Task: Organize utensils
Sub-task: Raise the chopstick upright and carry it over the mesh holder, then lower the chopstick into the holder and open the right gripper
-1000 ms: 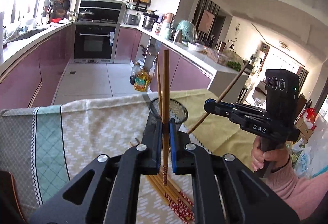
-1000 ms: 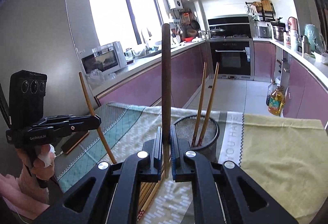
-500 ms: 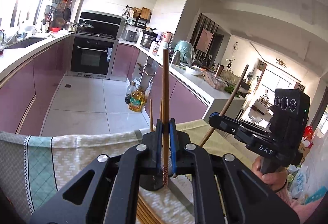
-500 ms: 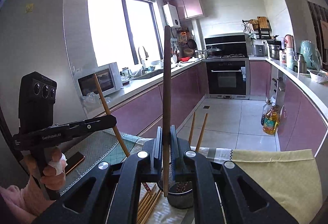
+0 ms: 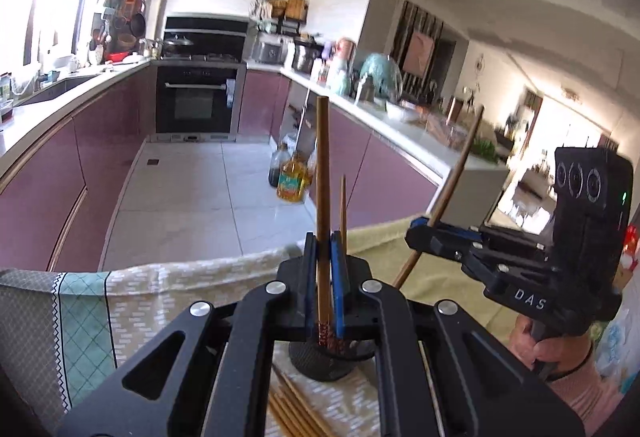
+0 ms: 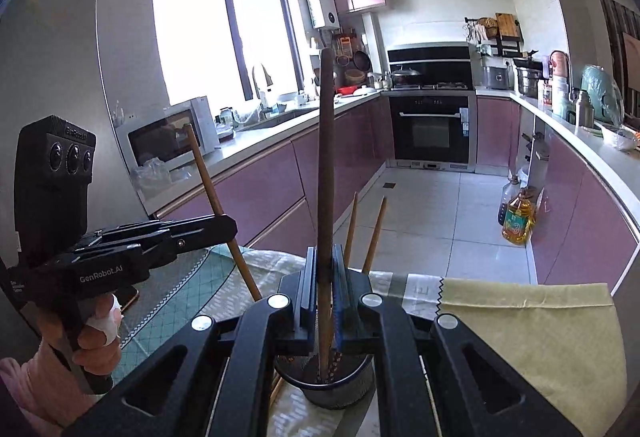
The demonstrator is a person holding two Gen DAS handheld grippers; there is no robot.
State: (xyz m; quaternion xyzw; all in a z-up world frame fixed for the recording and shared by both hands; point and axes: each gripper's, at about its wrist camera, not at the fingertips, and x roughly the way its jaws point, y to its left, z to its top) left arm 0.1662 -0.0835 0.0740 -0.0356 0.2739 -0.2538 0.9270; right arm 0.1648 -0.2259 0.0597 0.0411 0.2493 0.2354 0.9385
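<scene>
The left gripper (image 5: pixel 323 277) and the right gripper (image 6: pixel 323 285) each clamp one upright chopstick (image 5: pixel 322 205) (image 6: pixel 325 197) over the mesh holder (image 6: pixel 332 389), so lower straight before releasing; the tips seem inside the rim.

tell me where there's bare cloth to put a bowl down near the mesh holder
Free: the yellow cloth right of the mesh holder, out to the table edge. Crowded: left of the holder, where loose chopsticks lie, with a phone farther left.
</scene>
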